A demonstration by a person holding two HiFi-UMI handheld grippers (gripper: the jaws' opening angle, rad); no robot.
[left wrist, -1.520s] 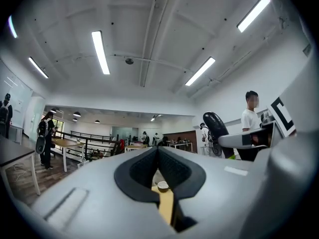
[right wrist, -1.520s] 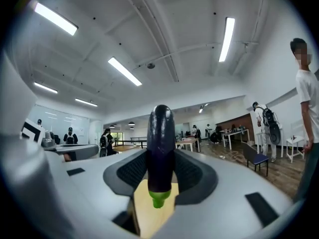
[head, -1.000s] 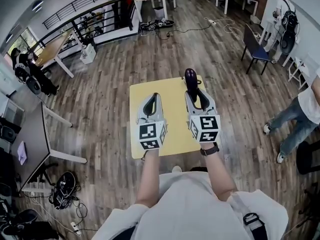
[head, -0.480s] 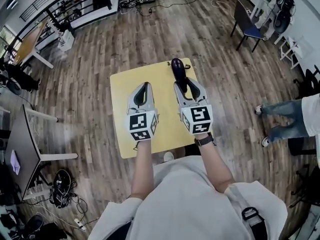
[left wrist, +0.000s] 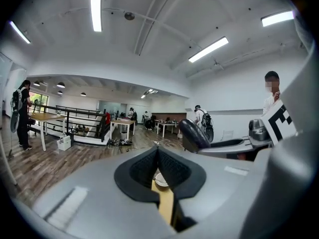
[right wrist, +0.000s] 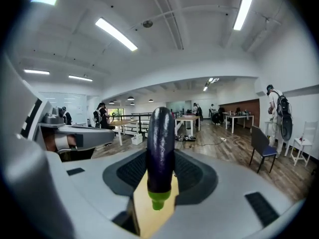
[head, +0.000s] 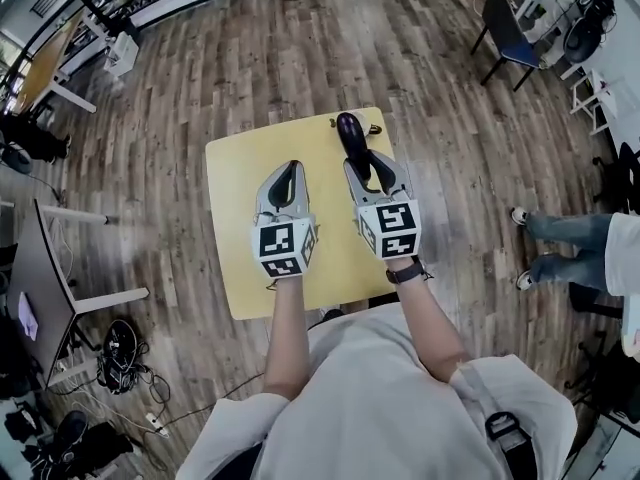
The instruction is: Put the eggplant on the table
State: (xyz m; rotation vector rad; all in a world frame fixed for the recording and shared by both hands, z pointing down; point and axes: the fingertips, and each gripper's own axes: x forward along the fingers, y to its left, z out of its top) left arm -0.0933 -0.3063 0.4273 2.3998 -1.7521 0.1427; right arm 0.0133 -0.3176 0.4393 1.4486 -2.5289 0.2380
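Observation:
My right gripper [head: 362, 160] is shut on a dark purple eggplant [head: 350, 134], which sticks out past the fingertips over the far right part of the yellow table [head: 232, 198]. In the right gripper view the eggplant [right wrist: 160, 146] stands upright between the jaws of the right gripper [right wrist: 160, 158], its green stem end pointing towards the camera. My left gripper [head: 292, 167] hovers over the middle of the table, level with the right one. In the left gripper view its tips [left wrist: 157, 150] meet and nothing is between them.
A blue chair [head: 507, 34] stands at the far right on the wooden floor. A person's legs [head: 560, 250] are to the right of the table. A dark desk [head: 25, 288] and cables on the floor lie to the left.
Both grippers have sunk and moved over the yellow table, side by side. The eggplant has stayed in the right gripper's hold. The left gripper's jaws have stayed together.

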